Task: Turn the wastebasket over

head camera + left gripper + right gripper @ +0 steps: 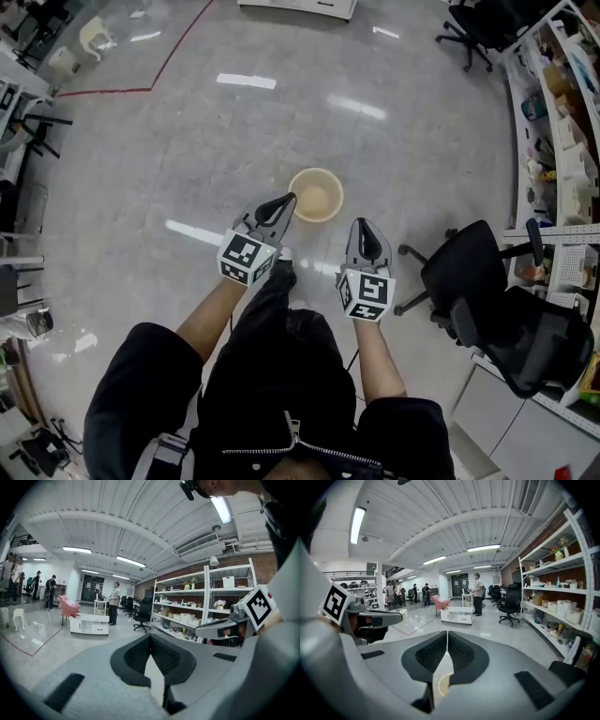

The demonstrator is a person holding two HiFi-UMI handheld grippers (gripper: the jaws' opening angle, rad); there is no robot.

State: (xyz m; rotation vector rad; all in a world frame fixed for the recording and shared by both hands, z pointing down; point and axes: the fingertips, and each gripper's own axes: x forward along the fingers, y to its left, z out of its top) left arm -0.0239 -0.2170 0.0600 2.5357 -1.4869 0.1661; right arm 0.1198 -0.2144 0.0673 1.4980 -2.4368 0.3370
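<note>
The beige wastebasket stands mouth up on the grey floor, just beyond our feet. We hold the left gripper and right gripper high above it, jaws closed and empty. We judge they are clear because nothing needs gripping now.

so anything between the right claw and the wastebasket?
Nothing. In the head view, only bare grey floor shows between the shut, empty right claw and the upright wastebasket.
</note>
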